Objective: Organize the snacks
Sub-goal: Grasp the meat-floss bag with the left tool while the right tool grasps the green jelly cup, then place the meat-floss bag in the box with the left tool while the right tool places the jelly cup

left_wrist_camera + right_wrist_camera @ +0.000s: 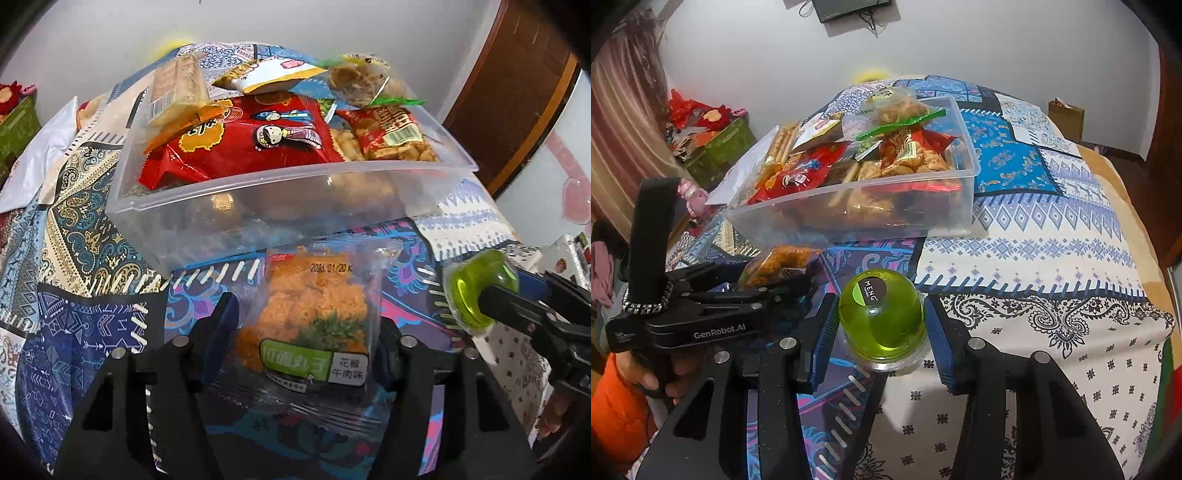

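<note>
Left gripper point(306, 339): your jaws sit either side of the noodle pack point(314, 321), low centre of the left view; the blue pads look to touch its clear wrapper, but I cannot tell if they are pinching yet.
Right gripper point(881, 328): your pads are closed on the green jelly cup point(882, 317), lower centre of the right view, dome toward the camera.
Pack axis: it runs straight up the frame, along your left fingers, toward the bin.
Bin point(258, 192): clear, heaped with snacks, directly above the pack in the left view; upper centre-left in the right view.
Nearer hand: the left, I judge; the pack lies just beside the bin's near wall.
Cloth point(1034, 258): patterned, under everything.
</note>
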